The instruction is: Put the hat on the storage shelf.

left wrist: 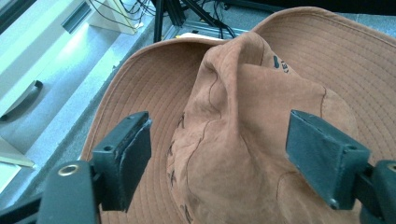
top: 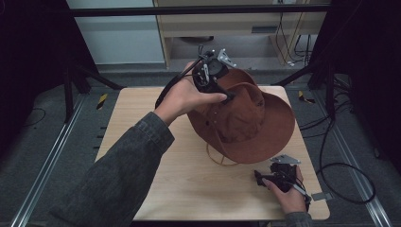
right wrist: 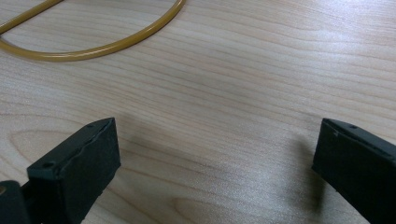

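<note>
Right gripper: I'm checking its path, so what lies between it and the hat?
Bare wood table, crossed by the hat's yellowish chin cord, looped ahead of the open right gripper in its view.

Dark markings on the hat [left wrist: 261, 116] crown are too small to read

brown hat [top: 246, 118], wooden table [top: 189, 179], two claws

You see a light wooden table [top: 189, 184] on grey floor, a pale cabinet [top: 246, 28] beyond its far edge, black cables [top: 340, 165] at right.
</note>
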`<state>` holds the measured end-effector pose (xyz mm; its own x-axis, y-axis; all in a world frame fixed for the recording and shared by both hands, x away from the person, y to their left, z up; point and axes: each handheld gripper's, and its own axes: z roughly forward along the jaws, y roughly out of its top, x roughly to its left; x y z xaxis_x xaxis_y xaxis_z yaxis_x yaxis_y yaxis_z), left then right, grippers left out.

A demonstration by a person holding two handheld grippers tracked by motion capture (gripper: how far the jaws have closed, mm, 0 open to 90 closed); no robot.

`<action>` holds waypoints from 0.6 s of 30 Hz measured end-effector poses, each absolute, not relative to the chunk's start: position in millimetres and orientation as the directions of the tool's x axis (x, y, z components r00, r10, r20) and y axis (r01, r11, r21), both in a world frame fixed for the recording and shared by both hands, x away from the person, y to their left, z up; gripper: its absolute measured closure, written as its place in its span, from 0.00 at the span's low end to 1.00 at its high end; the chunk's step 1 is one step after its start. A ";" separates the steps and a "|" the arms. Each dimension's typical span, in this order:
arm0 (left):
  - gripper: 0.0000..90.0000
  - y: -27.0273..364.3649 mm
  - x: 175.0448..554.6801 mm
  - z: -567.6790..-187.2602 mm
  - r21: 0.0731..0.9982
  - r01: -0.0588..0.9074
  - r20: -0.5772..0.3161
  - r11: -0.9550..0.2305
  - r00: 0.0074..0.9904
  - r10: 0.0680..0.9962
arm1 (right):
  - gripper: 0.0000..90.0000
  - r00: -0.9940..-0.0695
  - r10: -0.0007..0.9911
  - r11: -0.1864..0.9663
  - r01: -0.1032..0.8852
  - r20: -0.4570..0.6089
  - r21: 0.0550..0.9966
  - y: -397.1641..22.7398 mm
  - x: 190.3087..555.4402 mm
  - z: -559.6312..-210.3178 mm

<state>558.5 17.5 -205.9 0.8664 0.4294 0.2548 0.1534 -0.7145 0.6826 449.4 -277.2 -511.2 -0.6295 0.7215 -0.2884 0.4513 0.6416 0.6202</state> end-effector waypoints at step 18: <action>0.12 53.6 533.9 -196.5 0.709 0.169 0.249 -0.684 0.848 0.468 | 0.01 -0.632 0.721 0.640 0.451 -0.284 0.622 -277.3 449.2 -511.1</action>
<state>533.9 53.6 -196.5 0.8476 0.4683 0.2495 0.1692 -0.6841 0.7095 449.2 -277.3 -511.1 -0.6324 0.7208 -0.2837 0.4505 0.6402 0.6222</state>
